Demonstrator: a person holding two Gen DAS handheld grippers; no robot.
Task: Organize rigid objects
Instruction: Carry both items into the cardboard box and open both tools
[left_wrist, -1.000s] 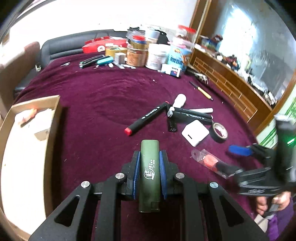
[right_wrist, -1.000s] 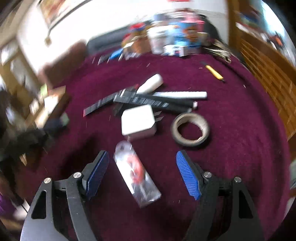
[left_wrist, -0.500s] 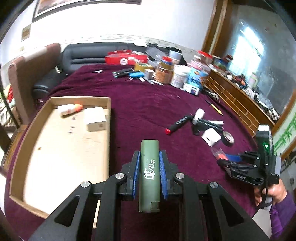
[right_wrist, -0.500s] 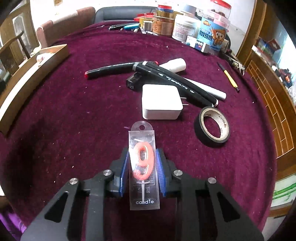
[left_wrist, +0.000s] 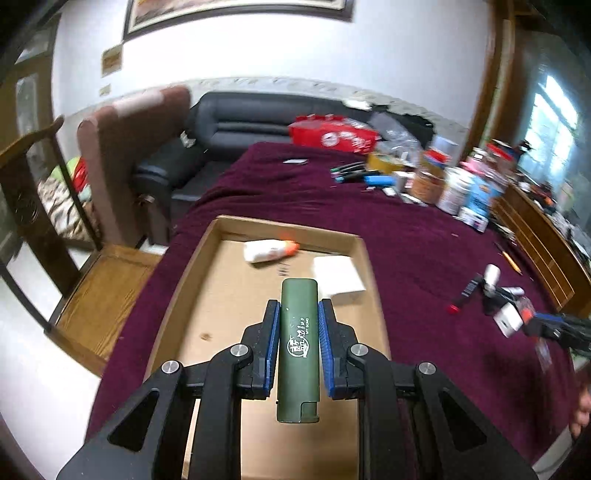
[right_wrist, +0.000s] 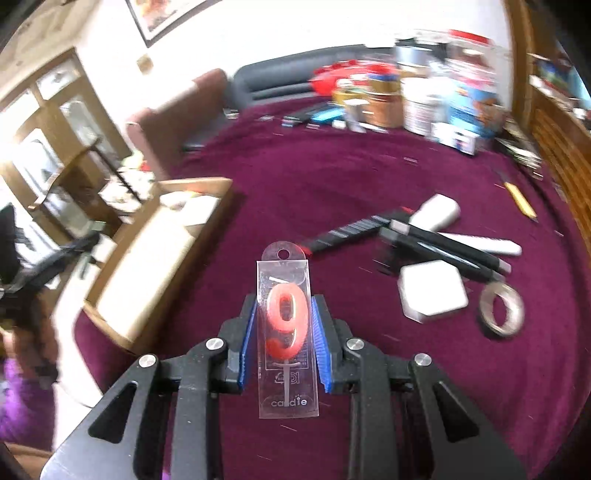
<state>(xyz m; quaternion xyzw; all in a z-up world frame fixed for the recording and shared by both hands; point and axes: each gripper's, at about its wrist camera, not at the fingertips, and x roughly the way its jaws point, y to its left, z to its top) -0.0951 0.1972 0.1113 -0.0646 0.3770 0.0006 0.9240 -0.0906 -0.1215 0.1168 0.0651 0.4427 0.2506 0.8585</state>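
Clamping the dark green rectangular plastic case with white lettering (left_wrist: 298, 347) between the blue-padded jaws of the left gripper (left_wrist: 298, 343), and hanging above the near half of the shallow brown cardboard tray (left_wrist: 184, 291). Lying inside that tray at its far end: a white tube with an orange cap (left_wrist: 269, 252) and, just right of it, a flat white box (left_wrist: 338, 275).

Pinching the clear plastic packet holding a red number-nine candle (right_wrist: 287, 332) between the closed jaws of the right gripper (right_wrist: 285, 339), raised over the maroon velvet-covered worktop (right_wrist: 332, 177), with the cardboard tray sitting off to the left.

Resting to the right on the worktop, in a loose cluster: black marker pens (right_wrist: 439, 247), a white cylindrical stick (right_wrist: 480, 243), a white rounded bottle (right_wrist: 436, 212), a white square power adapter (right_wrist: 432, 291) and, near right of it, a roll of dark tape (right_wrist: 502, 310). Lying apart toward the right edge: a yellow pencil (right_wrist: 521, 199). Crowding the far right corner: blurred jars, tins and boxes (right_wrist: 436, 99).
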